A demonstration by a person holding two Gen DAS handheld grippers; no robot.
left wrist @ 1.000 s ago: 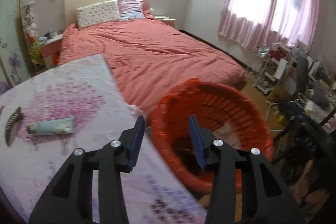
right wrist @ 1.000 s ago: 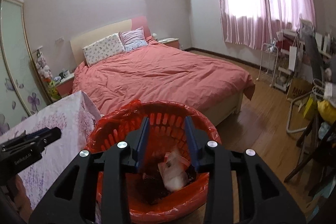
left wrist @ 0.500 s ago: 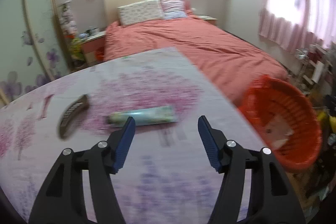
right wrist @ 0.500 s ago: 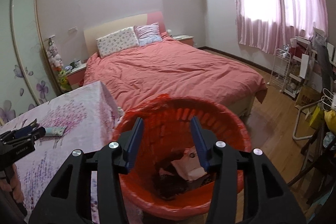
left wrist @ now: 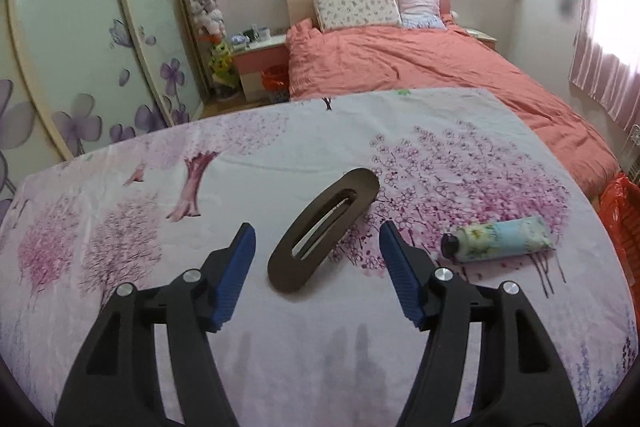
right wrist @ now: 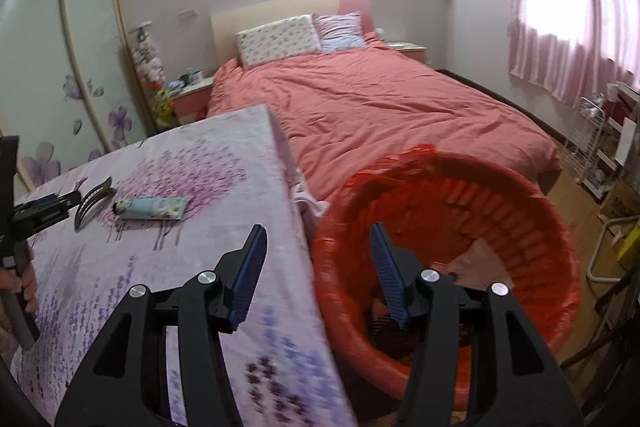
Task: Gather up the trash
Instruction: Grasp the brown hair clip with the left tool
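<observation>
Left claw (left wrist: 316, 241) now over hair clip (left wrist: 325, 230); no legible writing.

One dark hair clip (left wrist: 325, 229), one floral tube (left wrist: 498, 239), one red basket (right wrist: 520, 195), two pillows (left wrist: 354, 7).

Red bin (left wrist: 624, 227) cut off at the edge (contents blurred).

Ahead of your left gripper (left wrist: 316, 247) only the dark oval hair clip (left wrist: 325, 229) lies on the floral tablecloth (left wrist: 280, 327); the floral tube (left wrist: 498, 239) sits rightward, apart. The red plastic basket (right wrist: 540, 211) hugs the table's right edge
</observation>
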